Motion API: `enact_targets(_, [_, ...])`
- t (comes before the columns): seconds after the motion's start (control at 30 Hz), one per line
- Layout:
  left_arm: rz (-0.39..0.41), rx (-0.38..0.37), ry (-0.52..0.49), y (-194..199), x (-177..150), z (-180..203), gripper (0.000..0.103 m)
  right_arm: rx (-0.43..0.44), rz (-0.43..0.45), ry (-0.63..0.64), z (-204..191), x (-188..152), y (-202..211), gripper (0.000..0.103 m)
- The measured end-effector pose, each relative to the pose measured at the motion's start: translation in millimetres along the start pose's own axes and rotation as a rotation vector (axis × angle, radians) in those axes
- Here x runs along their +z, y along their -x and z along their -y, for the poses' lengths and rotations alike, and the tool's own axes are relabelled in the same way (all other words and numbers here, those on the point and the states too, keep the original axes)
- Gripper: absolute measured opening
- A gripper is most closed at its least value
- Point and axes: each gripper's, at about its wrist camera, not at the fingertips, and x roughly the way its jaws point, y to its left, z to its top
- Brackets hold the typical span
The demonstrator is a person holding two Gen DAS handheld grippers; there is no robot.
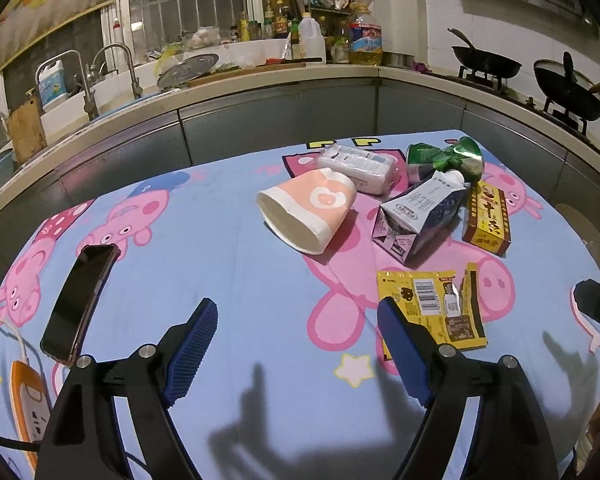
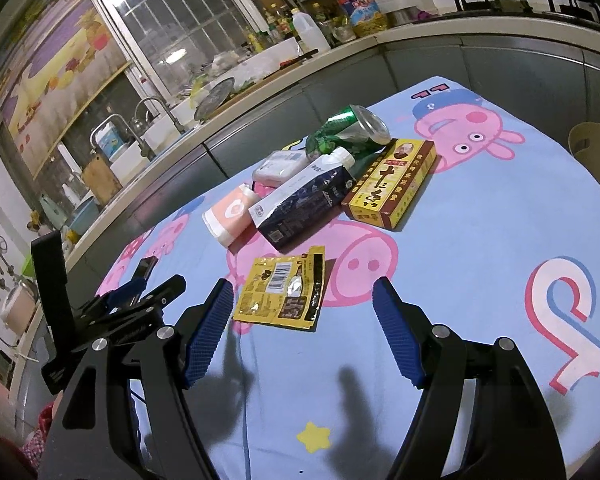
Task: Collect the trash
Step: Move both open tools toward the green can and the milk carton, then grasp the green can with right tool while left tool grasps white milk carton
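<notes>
Wrapper, yellow and torn, lies flat beside crushed carton.

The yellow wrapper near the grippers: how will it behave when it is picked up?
The yellow wrapper is torn open and lies flat on the tablecloth, so it is probably empty, very light and floppy. Its thin edge may be hard to pinch, and it may slide when pushed.

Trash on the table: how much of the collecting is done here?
Nothing looks collected. Both the left hand-held gripper and right hand-held gripper are open and empty. Still lying out: yellow wrapper, milk carton, paper cup, crushed can, box, tissue pack.
</notes>
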Motion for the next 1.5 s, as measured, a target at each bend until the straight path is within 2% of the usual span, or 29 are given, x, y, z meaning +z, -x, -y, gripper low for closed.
enact_targets(0.1, [0.001, -0.006, -0.004, -3, 5, 4, 0.082, -0.002, -0.002, -0.003, 4, 2, -3, 0.071])
enact_targets(0.27, [0.015, -0.078, -0.021, -12, 30, 25, 0.082, -0.017, 0.006, -0.015, 17, 17, -11, 0.071])
enact_targets(0.5, [0.004, -0.156, -0.101, -53, 64, 70, 0.082, -0.061, 0.054, 0.002, 36, 69, -27, 0.071])
enact_targets(0.67, [-0.028, -0.166, -0.166, -85, 76, 95, 0.082, -0.082, 0.045, 0.102, 37, 109, -60, 0.071])
enact_targets(0.8, [-0.056, -0.183, -0.199, -105, 77, 105, 0.084, -0.033, -0.026, 0.195, 38, 145, -101, 0.073])
enact_targets(0.87, [-0.063, -0.196, -0.204, -111, 79, 109, 0.084, -0.005, -0.03, 0.202, 44, 162, -116, 0.079])
enact_targets(1.0, [-0.064, -0.207, -0.199, -114, 77, 111, 0.083, 0.085, -0.069, 0.041, 77, 196, -152, 0.08])
enact_targets(1.03, [-0.061, -0.209, -0.203, -115, 76, 111, 0.082, 0.112, -0.089, -0.006, 86, 201, -161, 0.079])
enact_targets(1.07, [-0.058, -0.211, -0.209, -115, 75, 112, 0.075, 0.151, -0.12, -0.067, 96, 205, -172, 0.076])
enact_targets(1.1, [-0.053, -0.216, -0.22, -115, 74, 113, 0.066, 0.178, -0.144, -0.106, 102, 206, -179, 0.073])
enact_targets(1.13, [-0.046, -0.219, -0.235, -114, 73, 114, 0.062, 0.199, -0.168, -0.139, 106, 205, -184, 0.066])
enact_targets(1.2, [-0.042, -0.227, -0.243, -112, 71, 113, 0.053, 0.235, -0.205, -0.176, 110, 201, -191, 0.059])
enact_targets(1.23, [-0.047, -0.234, -0.235, -110, 70, 110, 0.052, 0.249, -0.215, -0.173, 108, 197, -191, 0.056])
enact_targets(1.5, [-0.095, -0.36, -0.06, -61, 36, 59, 0.051, 0.343, -0.303, -0.077, 58, 157, -175, 0.056])
